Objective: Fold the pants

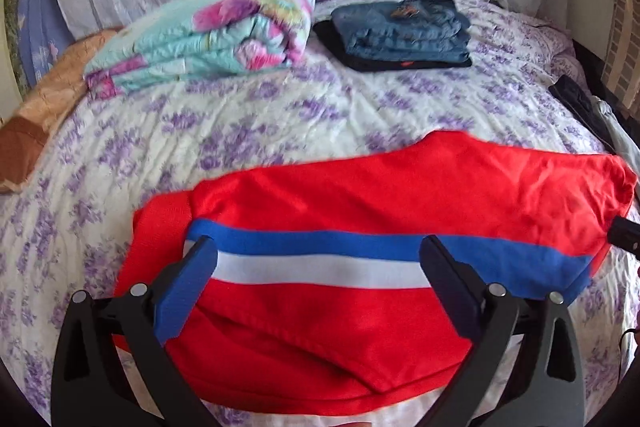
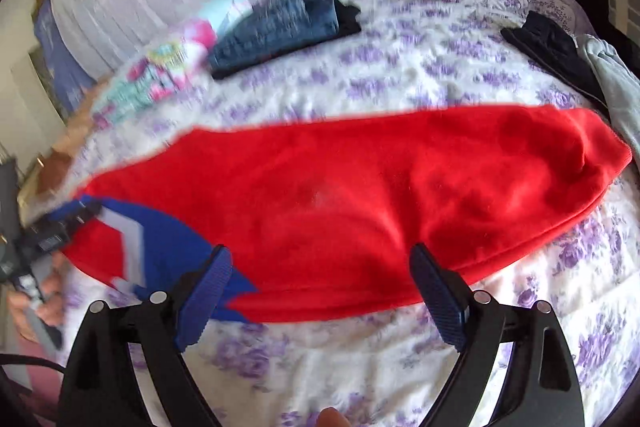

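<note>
The red pants [image 1: 360, 195] with a blue and white side stripe lie folded across the flowered bedspread [image 1: 240, 131]. My left gripper [image 1: 318, 255] is open, its fingers spread wide just over the striped end and gripping nothing. In the right wrist view the pants [image 2: 360, 195] stretch from left to right. My right gripper [image 2: 320, 255] stands open at their near edge, with only cloth lying below the gap. At the left edge of that view, the left gripper [image 2: 86, 213] rests by the striped end, held by a hand [image 2: 40, 301]. The right gripper's tip [image 1: 624, 235] shows at the pants' right end.
At the back of the bed lie a folded floral blanket [image 1: 208, 35] and folded blue jeans [image 1: 404, 27] on a black garment. A dark garment [image 2: 552, 47] and a grey one [image 2: 616, 79] lie at the right edge. A peach pillow [image 1: 44, 107] sits at the left.
</note>
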A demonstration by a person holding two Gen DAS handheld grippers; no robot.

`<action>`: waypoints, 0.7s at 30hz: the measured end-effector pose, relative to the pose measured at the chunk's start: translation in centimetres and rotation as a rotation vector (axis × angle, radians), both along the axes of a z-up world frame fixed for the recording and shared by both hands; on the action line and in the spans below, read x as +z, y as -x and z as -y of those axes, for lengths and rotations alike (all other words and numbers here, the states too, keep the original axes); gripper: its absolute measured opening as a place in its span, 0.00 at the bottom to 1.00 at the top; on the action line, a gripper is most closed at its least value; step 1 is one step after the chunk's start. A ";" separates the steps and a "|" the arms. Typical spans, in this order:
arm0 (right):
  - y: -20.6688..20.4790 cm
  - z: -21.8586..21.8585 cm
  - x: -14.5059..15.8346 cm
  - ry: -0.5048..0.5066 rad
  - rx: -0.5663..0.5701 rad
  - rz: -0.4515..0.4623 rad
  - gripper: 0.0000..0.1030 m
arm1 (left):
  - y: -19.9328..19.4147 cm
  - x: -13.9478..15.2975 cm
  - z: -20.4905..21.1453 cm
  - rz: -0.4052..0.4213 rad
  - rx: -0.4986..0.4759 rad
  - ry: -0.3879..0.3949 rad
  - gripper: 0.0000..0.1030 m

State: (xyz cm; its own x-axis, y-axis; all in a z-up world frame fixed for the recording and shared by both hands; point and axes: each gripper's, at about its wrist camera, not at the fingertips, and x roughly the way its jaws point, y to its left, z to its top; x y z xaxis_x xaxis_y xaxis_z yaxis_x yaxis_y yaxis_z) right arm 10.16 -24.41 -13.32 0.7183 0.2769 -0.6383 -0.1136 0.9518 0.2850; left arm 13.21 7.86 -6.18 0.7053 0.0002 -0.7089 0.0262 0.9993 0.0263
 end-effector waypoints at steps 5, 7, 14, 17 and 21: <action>-1.1 -0.1 -0.9 -0.004 -0.021 -0.006 0.88 | 0.9 1.1 4.3 -0.005 -0.136 0.032 0.96; -1.7 -0.1 -2.2 0.006 -0.046 -0.065 0.89 | 0.5 -0.9 6.0 -0.106 -0.154 -0.014 0.96; -0.3 -0.5 1.1 -0.124 0.125 0.069 0.89 | 2.0 -3.3 7.7 -0.177 -0.179 -0.103 0.96; -1.9 -2.4 3.5 -0.252 0.293 0.114 0.89 | 2.1 -3.4 6.7 -0.171 -0.173 -0.030 0.96; -7.0 -7.6 5.3 -0.289 0.506 0.096 0.77 | 2.7 -3.8 7.3 -0.140 -0.180 -0.066 0.96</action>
